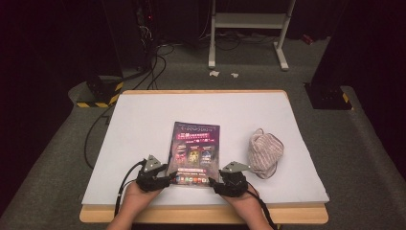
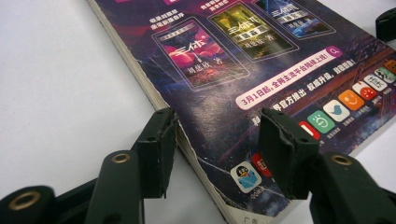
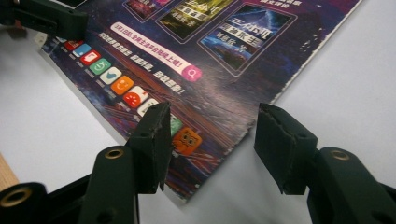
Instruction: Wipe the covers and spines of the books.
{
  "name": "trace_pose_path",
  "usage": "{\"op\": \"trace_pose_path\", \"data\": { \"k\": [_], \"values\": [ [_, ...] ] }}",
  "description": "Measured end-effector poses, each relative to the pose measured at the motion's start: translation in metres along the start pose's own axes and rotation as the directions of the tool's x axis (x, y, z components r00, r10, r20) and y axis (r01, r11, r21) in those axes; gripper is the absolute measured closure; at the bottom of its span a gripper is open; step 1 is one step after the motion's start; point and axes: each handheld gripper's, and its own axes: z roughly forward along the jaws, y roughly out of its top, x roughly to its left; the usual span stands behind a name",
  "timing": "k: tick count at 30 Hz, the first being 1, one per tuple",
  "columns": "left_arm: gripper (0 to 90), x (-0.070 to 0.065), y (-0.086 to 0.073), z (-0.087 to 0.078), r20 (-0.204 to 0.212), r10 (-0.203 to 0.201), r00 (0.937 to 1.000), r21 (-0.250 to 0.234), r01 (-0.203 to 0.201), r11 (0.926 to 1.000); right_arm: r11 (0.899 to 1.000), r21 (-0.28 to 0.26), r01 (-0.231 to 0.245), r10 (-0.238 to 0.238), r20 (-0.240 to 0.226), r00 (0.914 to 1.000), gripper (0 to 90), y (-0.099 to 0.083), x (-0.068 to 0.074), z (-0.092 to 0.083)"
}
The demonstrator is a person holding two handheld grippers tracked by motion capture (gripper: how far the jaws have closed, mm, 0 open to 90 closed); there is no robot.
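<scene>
Though closed and flat near the table's (image 1: 143, 115) front edge, at mid-width, book (image 1: 195, 143) not yet gripped or lifted. Pouch (image 1: 265, 152) untouched toward the right edge. Left gripper (image 2: 215, 154) half open astride the book's near left corner, right gripper (image 3: 212, 149) half open over its near right corner; neither clamping. Grasping, lifting or opening all left.

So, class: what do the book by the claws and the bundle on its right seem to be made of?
Book: paper pages under a glossy printed card cover; it shows sheen, creases and a worn white corner. Bundle: probably soft striped fabric, crumpled and wrinkled; too small to tell the weave.
</scene>
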Motion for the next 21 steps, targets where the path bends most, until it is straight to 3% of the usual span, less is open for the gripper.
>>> {"op": "trace_pose_path", "data": {
  "k": [7, 12, 15, 21],
  "values": [
    [50.1, -0.012, 0.004, 0.006, 0.033, 0.028, 0.9991, -0.007, -0.028, 0.9996, 1.0, 0.0, -0.012, 0.012, 0.036, 0.9993, 46.5, -0.005, -0.007, -0.009],
    [50.1, -0.024, 0.009, 0.013, 0.043, 0.062, 0.9971, -0.016, -0.061, 0.998, 0.999, -0.009, -0.054, 0.054, 0.057, 0.9969, 46.8, -0.014, -0.019, -0.02],
    [49.9, -0.025, 0.009, 0.014, 0.045, 0.074, 0.9963, -0.016, -0.073, 0.9972, 0.998, -0.012, -0.056, 0.057, 0.064, 0.9963, 46.8, -0.016, -0.02, -0.022],
    [44.4, -0.015, 0.009, 0.016, 0.092, 0.042, 0.9948, -0.013, -0.041, 0.9991, 0.999, -0.026, -0.023, 0.025, 0.073, 0.9971, 49.9, -0.016, -0.021, -0.026]
  ]
}}
